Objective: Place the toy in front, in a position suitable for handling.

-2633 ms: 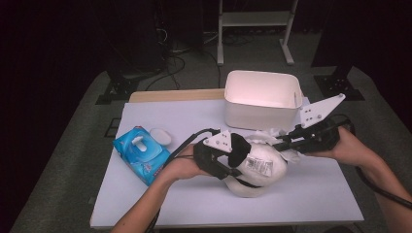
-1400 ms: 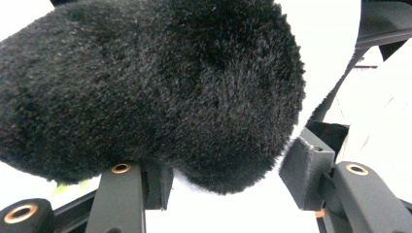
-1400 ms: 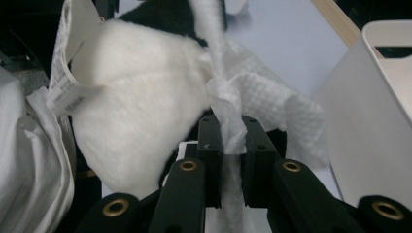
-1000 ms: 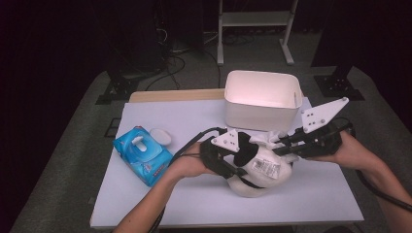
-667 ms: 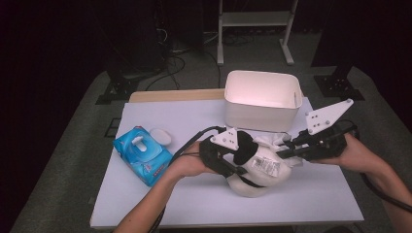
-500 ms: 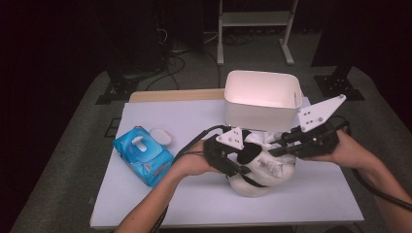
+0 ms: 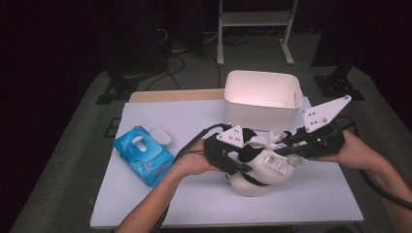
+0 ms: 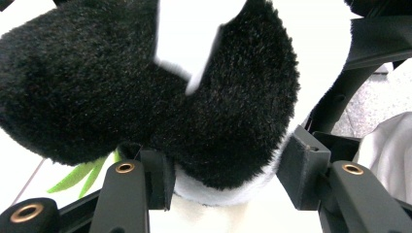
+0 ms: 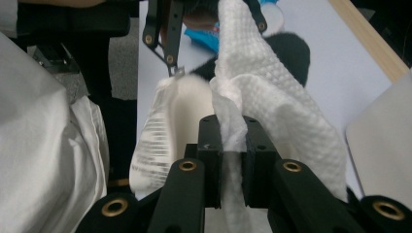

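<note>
A black-and-white plush toy (image 7: 252, 182) with a printed tag lies on the white table, right of middle. My left gripper (image 7: 245, 154) is shut on a black furry part of it. In the left gripper view the jaws (image 8: 232, 179) squeeze that black plush (image 8: 145, 87) from both sides. My right gripper (image 7: 282, 147) comes in from the right, shut on a white textured wipe (image 7: 267, 139). In the right gripper view the wipe (image 9: 272, 97) is pinched between the pads (image 9: 232, 145) and drapes over the toy (image 9: 187, 107).
A white plastic bin (image 7: 262, 114) stands just behind the toy. A blue pack of wet wipes (image 7: 143, 155) with a small white lid (image 7: 160, 136) beside it lies at the left. A wooden strip (image 7: 175, 95) runs along the table's far edge.
The left gripper and the toy have shifted slightly right and turned. The right gripper has moved back and forth with the wipe across the toy's top.
</note>
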Demonstrator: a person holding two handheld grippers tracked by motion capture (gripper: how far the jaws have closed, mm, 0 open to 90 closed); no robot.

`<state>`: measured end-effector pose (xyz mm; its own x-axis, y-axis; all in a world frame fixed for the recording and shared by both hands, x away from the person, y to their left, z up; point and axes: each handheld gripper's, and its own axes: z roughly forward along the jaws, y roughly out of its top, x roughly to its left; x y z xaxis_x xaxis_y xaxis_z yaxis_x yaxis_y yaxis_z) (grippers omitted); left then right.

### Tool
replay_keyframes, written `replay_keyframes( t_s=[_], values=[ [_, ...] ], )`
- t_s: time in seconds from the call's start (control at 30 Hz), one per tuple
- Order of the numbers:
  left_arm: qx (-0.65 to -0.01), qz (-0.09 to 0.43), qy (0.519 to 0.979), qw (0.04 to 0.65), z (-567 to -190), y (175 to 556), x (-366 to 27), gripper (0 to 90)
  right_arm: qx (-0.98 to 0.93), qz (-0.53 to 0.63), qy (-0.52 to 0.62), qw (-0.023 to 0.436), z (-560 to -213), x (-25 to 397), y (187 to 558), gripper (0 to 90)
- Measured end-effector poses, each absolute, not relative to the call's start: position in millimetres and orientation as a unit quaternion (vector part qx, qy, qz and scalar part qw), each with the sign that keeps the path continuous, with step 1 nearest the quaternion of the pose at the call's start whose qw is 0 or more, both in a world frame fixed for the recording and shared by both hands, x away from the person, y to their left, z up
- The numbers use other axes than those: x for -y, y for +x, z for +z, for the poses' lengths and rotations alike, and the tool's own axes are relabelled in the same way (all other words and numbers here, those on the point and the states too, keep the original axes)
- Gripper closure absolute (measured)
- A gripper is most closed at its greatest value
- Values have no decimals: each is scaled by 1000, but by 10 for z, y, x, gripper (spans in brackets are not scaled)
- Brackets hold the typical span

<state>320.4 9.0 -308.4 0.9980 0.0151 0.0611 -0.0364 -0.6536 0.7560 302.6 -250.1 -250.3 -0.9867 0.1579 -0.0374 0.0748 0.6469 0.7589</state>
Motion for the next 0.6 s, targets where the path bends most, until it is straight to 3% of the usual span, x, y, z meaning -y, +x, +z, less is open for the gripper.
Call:
replay_keyframes(
  t_s=[0.6],
  values=[
    [22,40,911,411,-3018,3140,-72,478,-904,420,64,57,-2490,2394,3089,801]
  ],
)
